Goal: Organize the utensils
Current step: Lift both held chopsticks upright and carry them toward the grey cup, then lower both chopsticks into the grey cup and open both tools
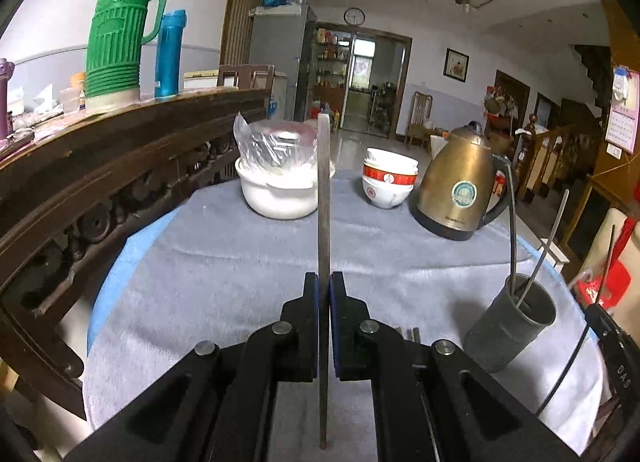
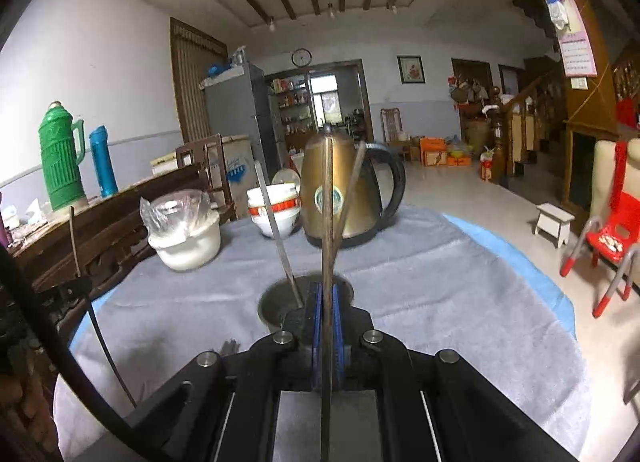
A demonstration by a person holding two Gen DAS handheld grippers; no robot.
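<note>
Table point(image 1: 224, 270): round, under a grey cloth with a blue layer showing at its edge; everything below stands on it.
Kettle point(image 1: 460, 185): brass-coloured, black handle and base, round blue-green badge on its side; a line of small print sits near the base, too small to read with certainty.
White pot point(image 1: 276, 193): far left of the cloth, with a clear plastic bag bunched on top.
Stacked bowls point(image 1: 388, 181): white with a red band and a small emblem, between the white pot and the kettle; no legible text.
Holder cup point(image 1: 516, 322): grey cylinder on the near right of the cloth, open-topped, with two thin metal utensils point(image 1: 548, 246) leaning out of it.
Left gripper point(image 1: 324, 286): fingers pressed together on a flat metal utensil handle point(image 1: 324, 189), which stands upright, left of the holder cup.
Right gripper point(image 2: 327, 298): fingers clamped on a dark slim utensil point(image 2: 328, 201), held upright just at the near rim of the holder cup.
Writing: letters "DAS" on a black part point(image 1: 622, 376) at the right edge of the left wrist view.
</note>
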